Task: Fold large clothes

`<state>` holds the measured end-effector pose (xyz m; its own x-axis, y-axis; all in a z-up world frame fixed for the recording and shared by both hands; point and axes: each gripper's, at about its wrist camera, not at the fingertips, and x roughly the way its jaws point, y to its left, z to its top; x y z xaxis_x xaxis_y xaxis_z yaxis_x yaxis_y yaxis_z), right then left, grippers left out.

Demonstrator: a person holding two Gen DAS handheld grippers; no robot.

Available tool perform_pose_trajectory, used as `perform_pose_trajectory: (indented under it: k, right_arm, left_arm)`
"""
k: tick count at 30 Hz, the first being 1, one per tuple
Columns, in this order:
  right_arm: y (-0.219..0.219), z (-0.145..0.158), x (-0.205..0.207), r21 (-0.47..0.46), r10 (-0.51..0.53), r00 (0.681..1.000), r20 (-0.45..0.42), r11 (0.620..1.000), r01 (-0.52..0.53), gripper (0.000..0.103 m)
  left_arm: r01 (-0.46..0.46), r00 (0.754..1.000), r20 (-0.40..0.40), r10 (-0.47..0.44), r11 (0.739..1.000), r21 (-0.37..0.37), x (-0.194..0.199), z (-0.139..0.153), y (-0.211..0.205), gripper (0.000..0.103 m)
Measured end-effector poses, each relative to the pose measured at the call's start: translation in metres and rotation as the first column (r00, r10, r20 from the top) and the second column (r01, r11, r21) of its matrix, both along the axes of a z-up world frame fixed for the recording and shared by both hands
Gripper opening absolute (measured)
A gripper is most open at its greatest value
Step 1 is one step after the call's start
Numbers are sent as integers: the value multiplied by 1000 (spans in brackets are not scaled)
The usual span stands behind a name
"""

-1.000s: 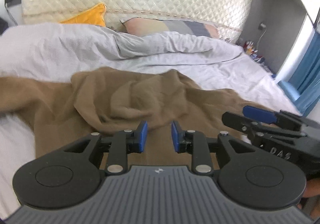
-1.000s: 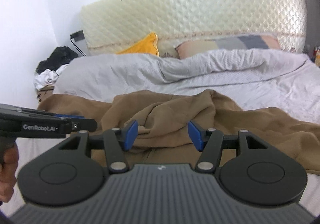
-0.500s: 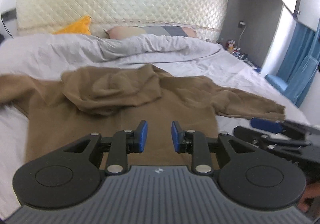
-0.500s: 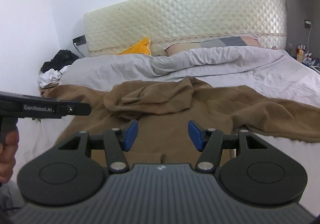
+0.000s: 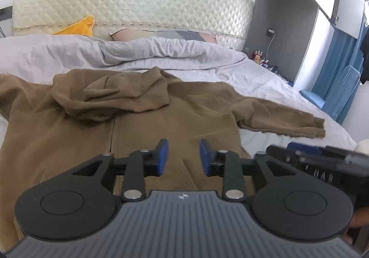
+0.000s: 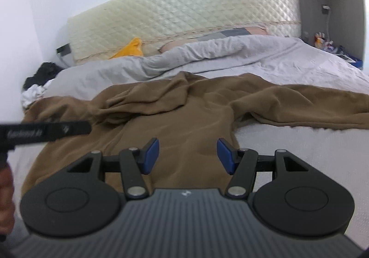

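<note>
Both claws are hovering over the brown hoodie (image 5: 175, 119) lying spread on the bed (image 5: 265, 78), the left gripper (image 5: 182, 156) spreading its empty jaws and the right gripper (image 6: 188, 154) gaping wide, seemingly readying a hem grab.

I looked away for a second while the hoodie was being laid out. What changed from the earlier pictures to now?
The brown hoodie went from bunched to spread flat, its sleeve stretched out. The left gripper is opening with nothing between its fingers. The right gripper stayed open and empty. The grey duvet and pillows are unchanged.
</note>
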<state>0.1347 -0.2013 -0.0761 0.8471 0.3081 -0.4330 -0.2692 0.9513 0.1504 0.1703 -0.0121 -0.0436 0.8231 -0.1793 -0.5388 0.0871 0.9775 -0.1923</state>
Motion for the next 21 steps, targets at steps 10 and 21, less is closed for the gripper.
perform_pose_trajectory:
  k: [10, 21]
  right_arm:
    - [-71, 9, 59, -41, -209, 978, -24, 977, 208, 57]
    - [-176, -14, 115, 126, -365, 920, -142, 915, 382, 57]
  left_arm:
    - [-55, 998, -14, 55, 998, -13, 13, -29, 23, 57]
    - [-117, 993, -21, 116, 993, -27, 25, -39, 25, 60]
